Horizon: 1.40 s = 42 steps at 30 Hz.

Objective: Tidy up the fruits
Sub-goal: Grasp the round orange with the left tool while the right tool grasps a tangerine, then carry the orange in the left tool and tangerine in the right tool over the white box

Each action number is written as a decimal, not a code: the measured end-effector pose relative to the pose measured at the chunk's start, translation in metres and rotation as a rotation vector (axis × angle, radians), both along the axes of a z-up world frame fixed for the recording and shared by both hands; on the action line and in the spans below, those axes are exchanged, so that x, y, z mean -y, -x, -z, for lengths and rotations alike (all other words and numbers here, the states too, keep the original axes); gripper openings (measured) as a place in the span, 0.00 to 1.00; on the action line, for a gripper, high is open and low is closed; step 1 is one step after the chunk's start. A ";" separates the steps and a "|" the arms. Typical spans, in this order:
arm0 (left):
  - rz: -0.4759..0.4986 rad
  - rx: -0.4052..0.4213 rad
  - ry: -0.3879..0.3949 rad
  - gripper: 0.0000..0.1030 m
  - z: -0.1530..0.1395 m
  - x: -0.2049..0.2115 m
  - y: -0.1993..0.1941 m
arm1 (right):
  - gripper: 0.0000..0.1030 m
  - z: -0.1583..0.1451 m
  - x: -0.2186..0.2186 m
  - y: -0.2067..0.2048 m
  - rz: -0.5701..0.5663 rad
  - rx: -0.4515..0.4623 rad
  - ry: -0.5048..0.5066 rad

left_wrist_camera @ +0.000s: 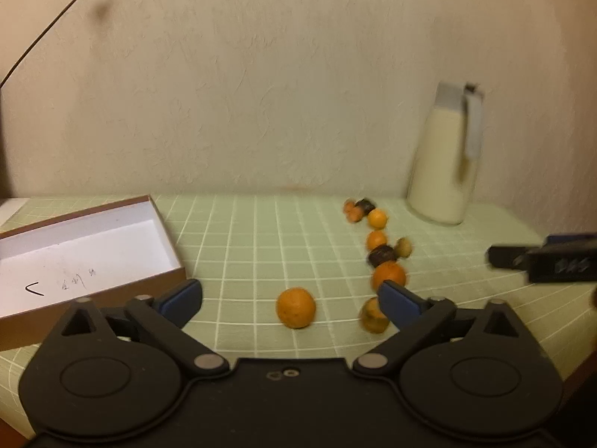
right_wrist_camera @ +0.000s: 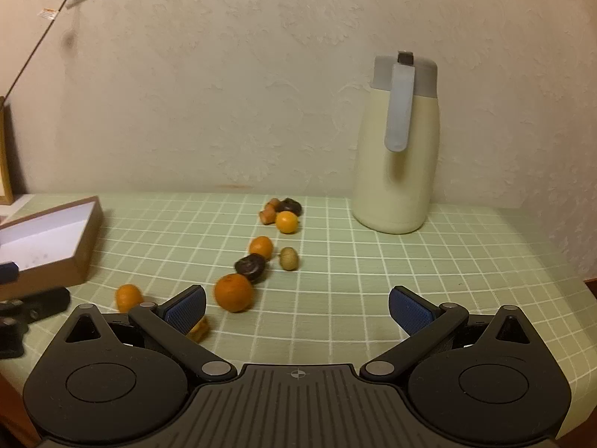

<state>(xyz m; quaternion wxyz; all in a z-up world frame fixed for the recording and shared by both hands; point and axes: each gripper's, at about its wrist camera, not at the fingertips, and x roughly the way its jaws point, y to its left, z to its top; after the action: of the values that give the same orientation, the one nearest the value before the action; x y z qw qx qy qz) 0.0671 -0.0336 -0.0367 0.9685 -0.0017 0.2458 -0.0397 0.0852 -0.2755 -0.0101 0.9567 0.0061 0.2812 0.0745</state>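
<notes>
Awaiting sorting: fruits strung loose along the bench, box bare at left to take them. Left gripper and right gripper: jaws apart, nothing held.

Green gridded table carries scattered fruits, box, jug

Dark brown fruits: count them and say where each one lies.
2. One dark brown fruit lies at the far end of the row; the other mid-row, just beyond the large orange.
</notes>
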 end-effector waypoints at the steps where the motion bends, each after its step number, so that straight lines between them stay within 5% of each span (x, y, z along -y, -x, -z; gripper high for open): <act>1: -0.015 -0.010 -0.010 0.80 0.005 0.002 -0.006 | 1.00 0.002 0.002 -0.004 0.002 -0.003 -0.006; 8: -0.062 -0.096 0.019 0.71 0.029 0.002 -0.043 | 1.00 0.020 -0.007 -0.042 -0.026 -0.024 0.002; 17: -0.065 -0.180 0.086 0.47 0.059 0.005 -0.081 | 1.00 0.052 -0.026 -0.079 -0.084 -0.114 0.007; 19: -0.051 -0.174 0.099 0.29 0.061 0.008 -0.084 | 1.00 0.053 -0.028 -0.084 -0.093 -0.118 0.006; 25: -0.108 -0.153 0.103 0.29 0.060 -0.003 -0.077 | 1.00 0.060 -0.040 -0.097 -0.141 -0.147 0.003; 27: -0.115 -0.156 0.113 0.29 0.060 -0.008 -0.077 | 0.88 0.063 -0.046 -0.100 -0.161 -0.157 0.006; 28: -0.113 -0.155 0.107 0.29 0.060 -0.007 -0.078 | 0.71 0.065 -0.049 -0.104 -0.171 -0.176 0.002; 31: -0.111 -0.153 0.106 0.29 0.060 -0.009 -0.076 | 0.66 0.072 -0.055 -0.112 -0.178 -0.213 -0.011; 34: -0.107 -0.154 0.106 0.29 0.059 -0.010 -0.076 | 0.42 0.074 -0.061 -0.115 -0.202 -0.234 -0.034; 42: -0.097 -0.142 0.102 0.29 0.057 -0.012 -0.070 | 0.39 0.071 -0.066 -0.109 -0.191 -0.220 0.002</act>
<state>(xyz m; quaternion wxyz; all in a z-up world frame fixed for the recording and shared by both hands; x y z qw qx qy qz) 0.1372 -0.0214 -0.0937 0.9482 -0.0660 0.3108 -0.0048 0.1942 -0.2093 -0.0810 0.9087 -0.0134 0.3836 0.1640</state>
